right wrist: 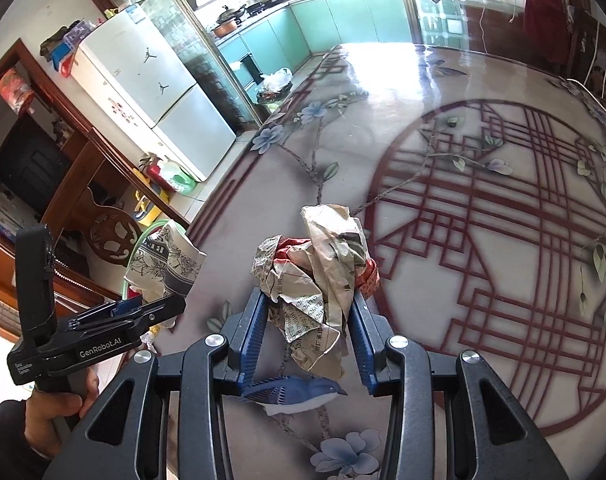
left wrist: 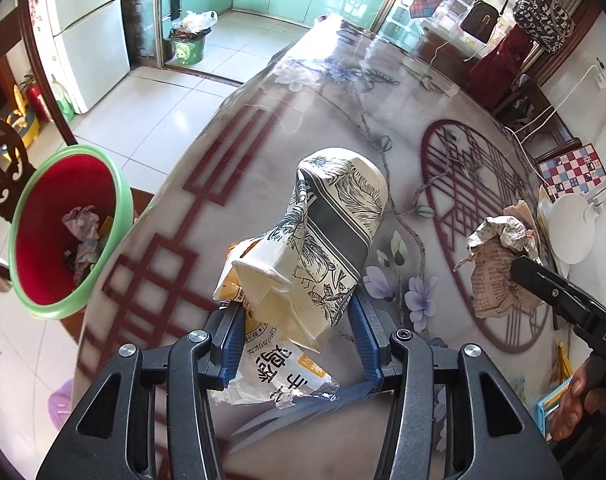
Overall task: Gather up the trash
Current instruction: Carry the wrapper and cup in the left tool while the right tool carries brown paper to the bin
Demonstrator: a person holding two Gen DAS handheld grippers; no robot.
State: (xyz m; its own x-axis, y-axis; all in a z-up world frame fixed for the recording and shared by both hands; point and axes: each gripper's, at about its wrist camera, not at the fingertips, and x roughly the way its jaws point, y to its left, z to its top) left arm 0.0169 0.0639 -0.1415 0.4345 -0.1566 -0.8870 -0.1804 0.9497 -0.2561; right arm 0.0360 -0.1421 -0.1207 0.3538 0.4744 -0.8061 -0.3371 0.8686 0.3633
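Trash rides in both claws above the floral desk (left wrist: 263, 128): left claw (left wrist: 295, 344) clenched on a crushed patterned paper cup (left wrist: 335, 220) w/ wrapper, right claw (right wrist: 309, 344) gripping crumpled newspaper (right wrist: 323, 276), prob. bound for the red, green-rimmed bin (left wrist: 63, 236) beside the desk.

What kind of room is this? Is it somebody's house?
Most likely a home's dining area next to a kitchen. There is a big table with a flower-patterned cover, a white fridge, green kitchen cabinets with pans on the counter, and a red bin for trash.
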